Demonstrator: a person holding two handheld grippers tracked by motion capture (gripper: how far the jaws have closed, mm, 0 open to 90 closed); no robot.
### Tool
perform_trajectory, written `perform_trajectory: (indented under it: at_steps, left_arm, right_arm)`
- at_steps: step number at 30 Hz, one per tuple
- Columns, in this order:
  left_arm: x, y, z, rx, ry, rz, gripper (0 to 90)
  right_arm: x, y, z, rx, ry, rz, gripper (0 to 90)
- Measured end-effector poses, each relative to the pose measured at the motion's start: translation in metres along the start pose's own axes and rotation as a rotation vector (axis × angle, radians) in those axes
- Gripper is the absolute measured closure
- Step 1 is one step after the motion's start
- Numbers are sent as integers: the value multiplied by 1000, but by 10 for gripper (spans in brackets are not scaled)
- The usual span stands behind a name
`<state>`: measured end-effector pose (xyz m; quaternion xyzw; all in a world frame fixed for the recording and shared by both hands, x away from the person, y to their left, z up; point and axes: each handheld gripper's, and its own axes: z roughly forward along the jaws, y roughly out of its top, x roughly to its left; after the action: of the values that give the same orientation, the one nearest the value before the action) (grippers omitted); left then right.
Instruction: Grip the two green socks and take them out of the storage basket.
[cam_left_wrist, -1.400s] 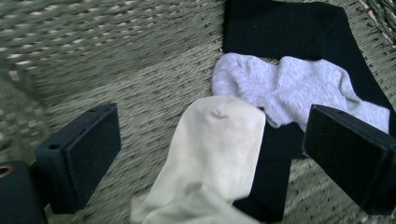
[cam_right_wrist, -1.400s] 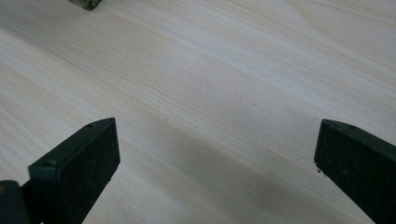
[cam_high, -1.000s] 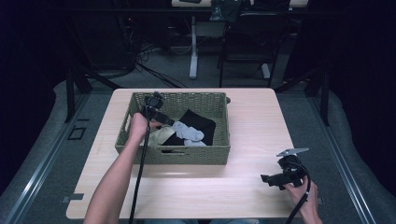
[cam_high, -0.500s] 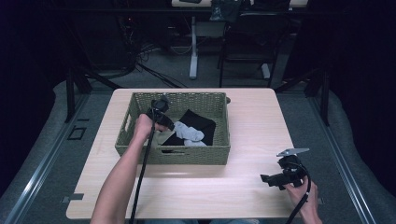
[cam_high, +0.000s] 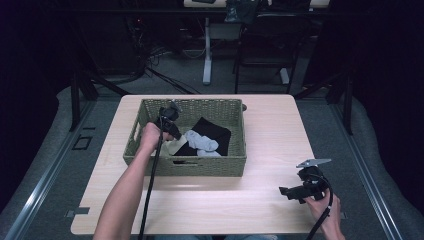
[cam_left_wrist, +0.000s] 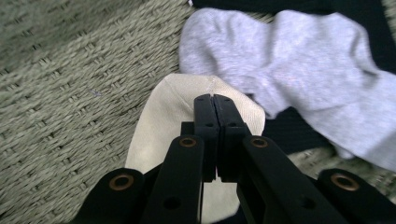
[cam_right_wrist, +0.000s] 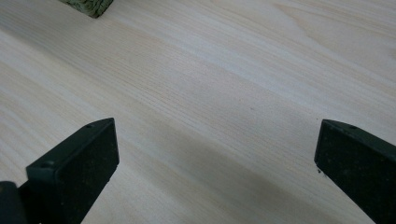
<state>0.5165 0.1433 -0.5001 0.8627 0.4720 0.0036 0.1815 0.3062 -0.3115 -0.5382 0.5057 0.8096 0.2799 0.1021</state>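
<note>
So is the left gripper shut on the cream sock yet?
Shut, its jaws having just been closing. The left gripper has its jaw tips together over the cream sock; whether fabric is pinched between them, cannot tell.

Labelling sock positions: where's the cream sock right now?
The cream sock lies in the wicker basket, left part in the high view, beside the grey sock, with the left claw shut on its edge.

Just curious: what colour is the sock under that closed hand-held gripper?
Cream sock, clearest in the left gripper view.
</note>
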Motion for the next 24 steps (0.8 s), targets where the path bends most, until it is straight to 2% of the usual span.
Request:
perform_trajectory:
  at_steps: [5, 12, 14, 15, 24]
  left_arm:
    - [-2, -5, -22, -38, 13, 28, 895]
    - [-2, -9, -50, -84, 20, 35, 896]
    - [-2, -9, -59, -94, 26, 52, 896]
    - [-3, -9, -63, -100, 30, 44, 897]
    - [-9, -6, -99, -123, 68, 81, 898]
  right_arm:
    - [0, 0, 0, 1, -4, 1, 0]
    - [1, 1, 0, -2, -8, -2, 0]
    - [1, 1, 0, -3, -7, 1, 0]
    - [1, 1, 0, -1, -8, 0, 0]
    - [0, 1, 0, 1, -11, 1, 0]
